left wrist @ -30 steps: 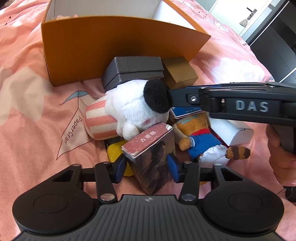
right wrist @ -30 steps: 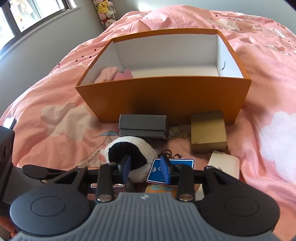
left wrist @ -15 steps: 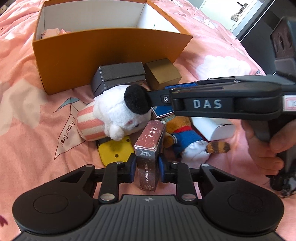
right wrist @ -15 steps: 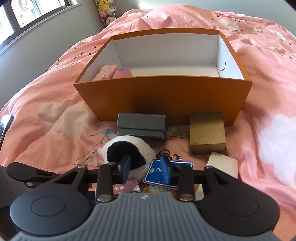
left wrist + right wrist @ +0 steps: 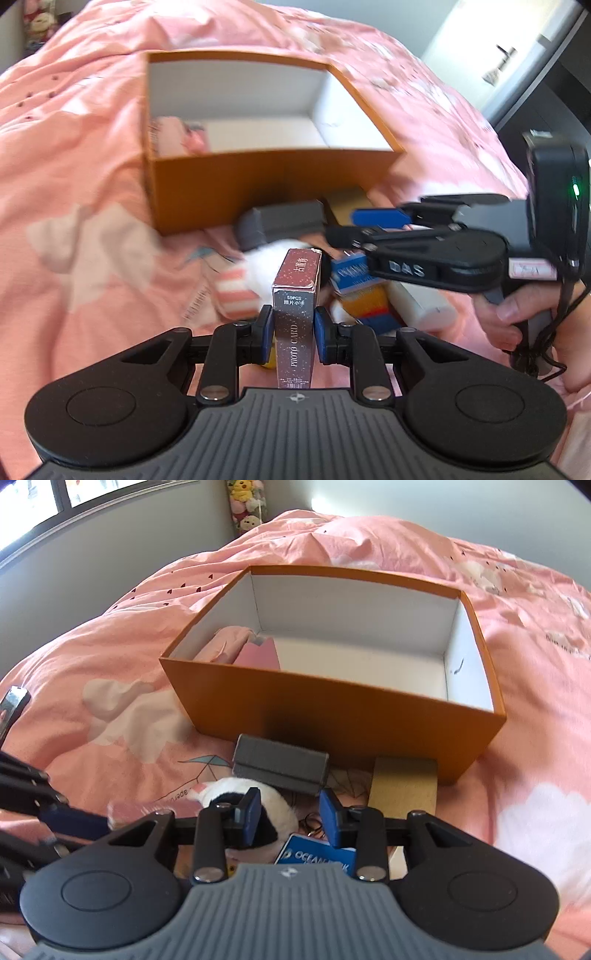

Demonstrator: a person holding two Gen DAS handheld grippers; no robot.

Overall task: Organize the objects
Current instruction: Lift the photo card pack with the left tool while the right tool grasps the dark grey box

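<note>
My left gripper (image 5: 293, 332) is shut on a dark red photo card box (image 5: 297, 310) and holds it above the pile, short of the orange box (image 5: 266, 184). The card box also shows blurred in the right wrist view (image 5: 147, 808). My right gripper (image 5: 290, 816) is open and empty above the white and black plush (image 5: 258, 805). It shows from the side in the left wrist view (image 5: 354, 225). The orange box (image 5: 332, 709) is open, with pink items (image 5: 240, 650) in its left corner.
In front of the orange box lie a grey case (image 5: 280, 764), a gold box (image 5: 402, 790), a blue card (image 5: 317, 856), a white box (image 5: 421, 302) and a bear plush (image 5: 369, 306). All rest on a pink bedspread (image 5: 110, 701).
My left gripper has lifted the photo card box off the pile and carried it up and back. My right gripper has risen a little and stays open.
</note>
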